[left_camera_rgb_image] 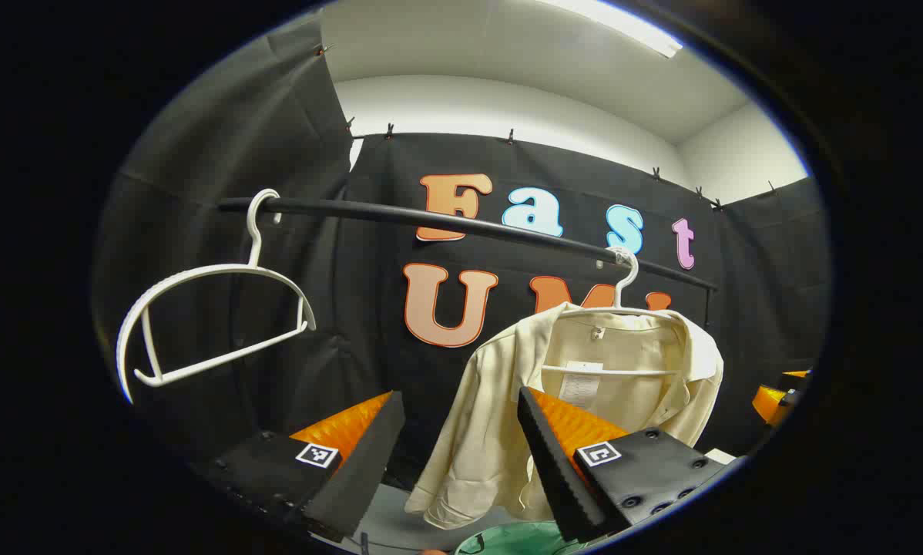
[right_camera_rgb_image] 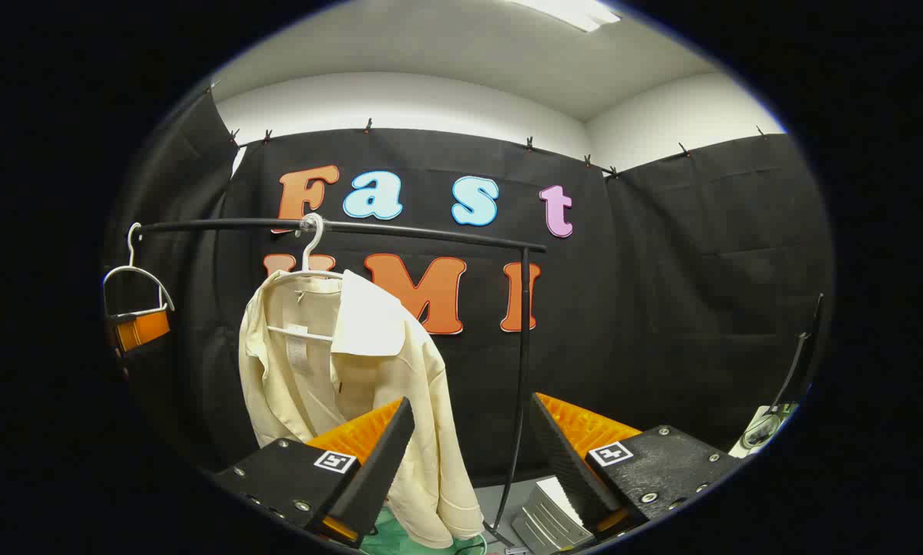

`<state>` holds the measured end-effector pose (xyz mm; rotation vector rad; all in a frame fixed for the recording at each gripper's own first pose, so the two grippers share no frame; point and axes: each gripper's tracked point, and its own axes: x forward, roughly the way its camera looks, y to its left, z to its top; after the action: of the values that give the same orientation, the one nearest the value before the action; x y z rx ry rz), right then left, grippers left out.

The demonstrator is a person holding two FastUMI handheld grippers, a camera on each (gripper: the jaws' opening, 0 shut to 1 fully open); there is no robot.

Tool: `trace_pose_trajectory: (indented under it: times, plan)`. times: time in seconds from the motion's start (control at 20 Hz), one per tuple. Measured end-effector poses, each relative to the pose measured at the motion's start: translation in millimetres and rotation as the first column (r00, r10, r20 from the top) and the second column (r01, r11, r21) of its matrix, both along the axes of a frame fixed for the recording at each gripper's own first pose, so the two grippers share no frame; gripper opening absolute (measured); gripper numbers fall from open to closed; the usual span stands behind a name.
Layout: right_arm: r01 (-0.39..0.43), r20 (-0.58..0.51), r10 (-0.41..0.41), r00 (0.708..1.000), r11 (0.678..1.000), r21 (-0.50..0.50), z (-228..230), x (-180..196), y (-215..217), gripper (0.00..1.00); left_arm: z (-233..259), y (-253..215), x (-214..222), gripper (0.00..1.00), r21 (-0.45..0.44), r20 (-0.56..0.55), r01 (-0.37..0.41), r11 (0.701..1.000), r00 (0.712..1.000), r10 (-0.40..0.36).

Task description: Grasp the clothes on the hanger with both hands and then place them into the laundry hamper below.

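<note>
A cream shirt (left_camera_rgb_image: 631, 370) hangs on a white hanger (left_camera_rgb_image: 623, 281) from the black rail (left_camera_rgb_image: 431, 220). In the left gripper view my left gripper (left_camera_rgb_image: 459, 397) is open, short of the shirt, whose left sleeve drops between its fingers. The green hamper (left_camera_rgb_image: 519, 539) peeks in below the shirt. In the right gripper view the shirt (right_camera_rgb_image: 354, 362) hangs left of centre. My right gripper (right_camera_rgb_image: 471, 405) is open and apart from it, with its left finger (right_camera_rgb_image: 377, 455) in front of the shirt's hem. The hamper (right_camera_rgb_image: 388, 539) lies beneath. The left gripper (right_camera_rgb_image: 142, 327) shows far left.
An empty white hanger (left_camera_rgb_image: 215, 324) hangs at the rail's left end. The rail's upright post (right_camera_rgb_image: 519, 370) stands right of the shirt. A grey ribbed object (right_camera_rgb_image: 542, 516) lies on the floor by the post. The right gripper's orange body (left_camera_rgb_image: 777, 397) shows at the far right.
</note>
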<state>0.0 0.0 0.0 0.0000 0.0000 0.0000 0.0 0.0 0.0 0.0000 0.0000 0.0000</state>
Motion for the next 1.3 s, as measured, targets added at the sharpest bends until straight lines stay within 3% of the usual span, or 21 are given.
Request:
trace_pose_trajectory:
  times: [0.15, 0.2, 0.3, 0.35, 0.65, 0.8, 0.85, 1.3]
  plan:
    - [-0.009, -0.01, 0.009, 1.0, 1.0, 0.008, -3.4, 2.3, 1.5, 0.94, 3.5, -3.9, 7.2, 0.93, 0.023, 0.005, -0.003, 1.0, 1.0, 0.002]
    - [-0.011, -0.008, 0.011, 1.0, 1.0, 0.01, -3.5, 2.3, 1.8, 0.94, 3.2, -5.9, 10.4, 0.97, 0.027, 0.008, 0.0, 1.0, 1.0, 0.0]
    - [-0.011, -0.006, 0.011, 1.0, 1.0, 0.006, -2.3, 3.3, 1.0, 0.94, 2.0, -10.3, 13.5, 0.93, 0.024, 0.008, 0.005, 1.0, 1.0, -0.005]
    - [-0.009, -0.006, 0.009, 1.0, 1.0, 0.0, -3.3, 4.6, -0.1, 0.94, 1.4, -11.2, 15.0, 0.96, 0.019, 0.008, 0.005, 1.0, 1.0, -0.006]
    - [-0.011, -0.014, 0.011, 1.0, 1.0, -0.006, -5.0, 7.8, -0.2, 0.94, 0.1, -3.3, 17.1, 0.93, 0.008, 0.008, -0.021, 1.0, 1.0, 0.02]
    - [-0.014, -0.019, 0.013, 1.0, 1.0, -0.009, -7.6, 9.1, 0.9, 0.94, 0.6, 1.6, 16.8, 0.97, 0.014, 0.012, -0.033, 0.999, 0.999, 0.032]
    - [-0.015, -0.02, 0.015, 1.0, 1.0, -0.007, -7.2, 9.2, 1.8, 0.94, 1.1, 1.3, 17.3, 0.93, 0.017, 0.014, -0.033, 0.999, 0.999, 0.033]
    - [-0.039, -0.036, 0.038, 0.999, 0.999, -0.011, -22.8, 16.4, 12.5, 0.94, -2.4, -2.5, 28.9, 0.96, 0.027, 0.013, -0.037, 0.999, 0.999, 0.036]
